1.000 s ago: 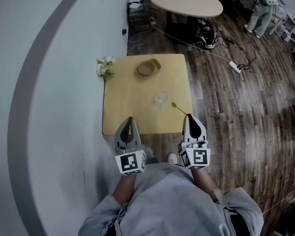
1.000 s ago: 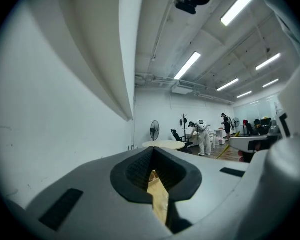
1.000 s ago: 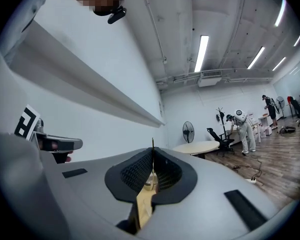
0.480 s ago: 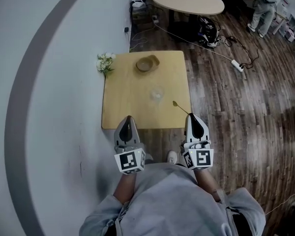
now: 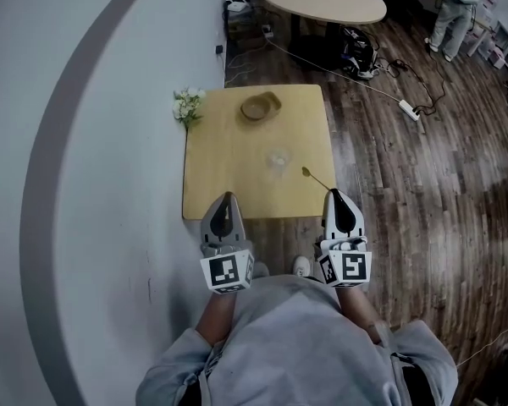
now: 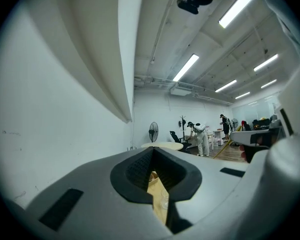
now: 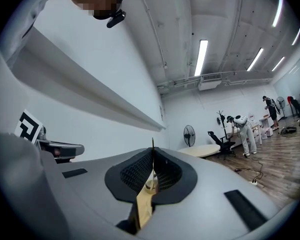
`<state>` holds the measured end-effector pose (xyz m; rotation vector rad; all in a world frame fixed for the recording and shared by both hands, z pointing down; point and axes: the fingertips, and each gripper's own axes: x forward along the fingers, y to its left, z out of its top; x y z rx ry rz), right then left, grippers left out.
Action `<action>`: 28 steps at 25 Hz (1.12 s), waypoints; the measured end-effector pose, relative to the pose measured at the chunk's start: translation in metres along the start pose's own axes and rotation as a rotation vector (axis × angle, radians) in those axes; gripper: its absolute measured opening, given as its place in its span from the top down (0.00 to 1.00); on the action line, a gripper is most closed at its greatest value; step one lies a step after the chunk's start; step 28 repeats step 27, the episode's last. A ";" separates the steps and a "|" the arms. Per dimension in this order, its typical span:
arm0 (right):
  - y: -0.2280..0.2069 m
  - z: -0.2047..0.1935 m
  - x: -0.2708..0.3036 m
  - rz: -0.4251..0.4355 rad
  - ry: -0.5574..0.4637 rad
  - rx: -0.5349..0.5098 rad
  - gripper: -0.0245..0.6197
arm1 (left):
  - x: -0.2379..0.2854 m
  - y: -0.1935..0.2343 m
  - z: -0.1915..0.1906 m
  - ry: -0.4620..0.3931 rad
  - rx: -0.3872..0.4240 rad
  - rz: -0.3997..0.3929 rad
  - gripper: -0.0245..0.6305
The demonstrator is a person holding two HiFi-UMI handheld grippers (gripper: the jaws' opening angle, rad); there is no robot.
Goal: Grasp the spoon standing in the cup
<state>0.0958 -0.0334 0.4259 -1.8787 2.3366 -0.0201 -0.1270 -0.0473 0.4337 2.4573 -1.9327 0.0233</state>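
Now rt tool [image 5: 333, 192] clamped on spoon [image 5: 313, 177] — clear of cup [image 5: 278, 161], lt tool [image 5: 229, 195] closed, empty

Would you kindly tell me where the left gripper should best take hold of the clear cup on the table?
Probably its side wall, about mid-height, coming in level from the near left. The cup stands upright by itself, and the spoon held in the right gripper sits close to its right side.

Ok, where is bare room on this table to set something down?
The table's left half, from the flowers to the near edge, is bare, as is the far right corner right of the bowl. Crowded: around the cup and spoon, near right.
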 end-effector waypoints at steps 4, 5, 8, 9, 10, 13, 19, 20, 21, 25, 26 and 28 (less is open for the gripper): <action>0.006 0.000 0.003 -0.002 -0.002 -0.004 0.96 | -0.003 0.003 -0.004 0.000 -0.011 -0.008 0.96; 0.008 0.000 0.004 -0.001 -0.002 -0.006 0.96 | -0.003 0.003 -0.004 0.000 -0.011 -0.009 0.96; 0.012 -0.002 0.003 0.004 -0.002 -0.007 0.96 | -0.004 0.006 -0.005 0.000 -0.012 -0.009 0.96; 0.014 -0.003 0.003 0.008 -0.002 -0.010 0.96 | -0.004 0.007 -0.005 0.000 -0.013 -0.009 0.96; 0.015 -0.003 0.003 0.010 -0.002 -0.012 0.96 | -0.004 0.007 -0.006 0.000 -0.014 -0.010 0.96; 0.016 -0.001 0.003 0.009 0.002 -0.015 0.96 | -0.004 0.007 -0.006 -0.005 -0.014 -0.011 0.96; 0.013 0.001 0.003 0.003 0.000 -0.022 0.96 | -0.003 0.005 -0.006 -0.008 -0.014 -0.015 0.96; 0.013 0.001 0.004 0.002 -0.001 -0.024 0.96 | -0.002 0.005 -0.005 -0.009 -0.014 -0.015 0.96; 0.013 0.001 0.004 0.003 -0.002 -0.025 0.96 | -0.001 0.004 -0.005 -0.010 -0.016 -0.015 0.96; 0.011 0.001 0.004 0.004 -0.002 -0.024 0.96 | 0.000 0.002 -0.003 -0.011 -0.015 -0.019 0.96; 0.010 0.001 0.004 0.005 -0.002 -0.025 0.96 | 0.001 0.001 -0.002 -0.012 -0.015 -0.020 0.96; 0.009 0.000 0.004 0.006 -0.002 -0.026 0.96 | 0.001 0.000 -0.002 -0.013 -0.014 -0.020 0.96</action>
